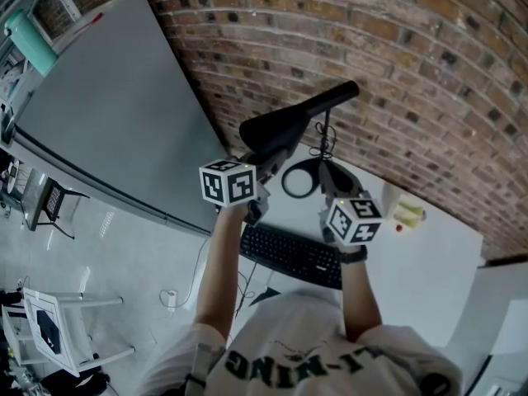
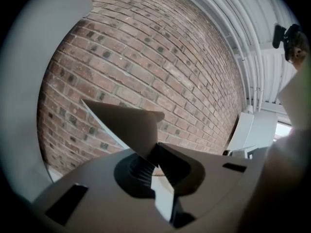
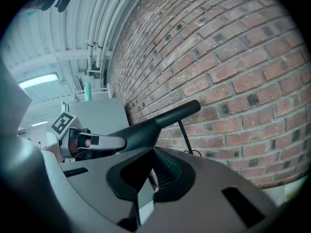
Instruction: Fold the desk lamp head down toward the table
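The lamp head (image 1: 297, 118) is raised over the counter (image 1: 429, 254), its long axis slanting up toward the brick wall. Its near end is clenched in the left gripper (image 1: 262, 167) (the nearer one). The right gripper (image 3: 151, 174) is seen below, fingers closed on nothing.

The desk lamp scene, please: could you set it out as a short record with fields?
Lamp: black desk lamp head, raised, slanting up beside the red brick wall
Left gripper: jaws closed on the lamp head's wide end
Right gripper: jaws together, empty, clear of the lamp
Table: white tabletop with a black keyboard
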`<state>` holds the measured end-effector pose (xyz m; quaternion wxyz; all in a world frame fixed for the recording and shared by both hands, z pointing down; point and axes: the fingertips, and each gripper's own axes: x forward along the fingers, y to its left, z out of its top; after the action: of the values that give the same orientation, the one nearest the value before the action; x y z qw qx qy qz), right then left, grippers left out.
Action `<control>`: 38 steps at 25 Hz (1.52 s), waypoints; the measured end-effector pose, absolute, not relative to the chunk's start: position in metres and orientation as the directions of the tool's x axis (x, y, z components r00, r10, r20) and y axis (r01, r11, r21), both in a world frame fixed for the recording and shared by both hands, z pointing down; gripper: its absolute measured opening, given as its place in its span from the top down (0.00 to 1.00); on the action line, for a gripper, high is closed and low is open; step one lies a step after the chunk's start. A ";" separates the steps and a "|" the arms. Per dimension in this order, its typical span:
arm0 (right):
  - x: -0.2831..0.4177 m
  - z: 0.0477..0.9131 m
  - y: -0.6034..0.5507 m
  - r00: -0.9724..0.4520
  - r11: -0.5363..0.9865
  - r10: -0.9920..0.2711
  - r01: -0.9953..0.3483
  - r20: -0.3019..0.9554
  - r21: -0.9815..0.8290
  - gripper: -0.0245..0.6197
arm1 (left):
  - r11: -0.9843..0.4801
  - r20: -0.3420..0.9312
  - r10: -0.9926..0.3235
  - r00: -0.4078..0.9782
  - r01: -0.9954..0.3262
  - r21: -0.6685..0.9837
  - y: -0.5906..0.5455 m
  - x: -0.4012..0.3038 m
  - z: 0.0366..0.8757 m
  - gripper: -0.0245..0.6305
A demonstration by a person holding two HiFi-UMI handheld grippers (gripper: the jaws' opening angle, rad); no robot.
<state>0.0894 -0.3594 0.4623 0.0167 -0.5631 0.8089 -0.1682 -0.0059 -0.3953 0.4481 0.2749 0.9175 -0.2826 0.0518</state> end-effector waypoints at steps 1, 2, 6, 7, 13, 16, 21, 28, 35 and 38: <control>0.090 0.463 -0.360 -0.364 0.308 -0.917 -0.906 0.165 -0.291 0.97 | -0.687 0.251 -0.487 0.836 -0.545 0.481 -0.395 -0.006 0.451 0.94; 0.091 0.465 -0.360 -0.363 0.306 -0.917 -0.906 0.167 -0.292 0.97 | -0.685 0.251 -0.485 0.838 -0.542 0.486 -0.395 -0.005 0.453 0.94; 0.093 0.469 -0.361 -0.358 0.298 -0.917 -0.908 0.175 -0.295 0.97 | -0.677 0.243 -0.476 0.845 -0.528 0.512 -0.395 -0.004 0.462 0.94; 0.094 0.469 -0.362 -0.356 0.296 -0.918 -0.909 0.177 -0.294 0.97 | -0.676 0.242 -0.473 0.847 -0.524 0.518 -0.396 -0.003 0.464 0.94; 0.092 0.477 -0.366 -0.356 0.289 -0.914 -0.907 0.193 -0.305 0.97 | -0.674 0.238 -0.454 0.859 -0.505 0.538 -0.396 -0.002 0.472 0.94; 0.087 0.484 -0.367 -0.363 0.292 -0.908 -0.906 0.208 -0.306 0.97 | -0.670 0.231 -0.446 0.865 -0.494 0.554 -0.397 -0.001 0.476 0.94; 0.090 0.491 -0.368 -0.358 0.281 -0.906 -0.907 0.223 -0.313 0.97 | -0.666 0.209 -0.438 0.874 -0.472 0.578 -0.397 0.002 0.482 0.94; 0.105 0.495 -0.371 -0.326 0.249 -0.916 -0.919 0.234 -0.307 0.97 | -0.653 0.174 -0.435 0.883 -0.443 0.614 -0.399 0.004 0.493 0.94; 0.104 0.497 -0.374 -0.328 0.246 -0.914 -0.916 0.239 -0.316 0.97 | -0.630 0.149 -0.428 0.891 -0.413 0.658 -0.400 0.009 0.500 0.94; 0.102 0.499 -0.376 -0.332 0.245 -0.913 -0.911 0.238 -0.331 0.97 | -0.621 0.141 -0.427 0.893 -0.403 0.672 -0.401 0.010 0.503 0.94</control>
<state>0.1018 -0.3759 0.4988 0.0019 -0.5779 0.7891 -0.2082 0.0104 -0.4007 0.5026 0.3691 0.9002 -0.2304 -0.0160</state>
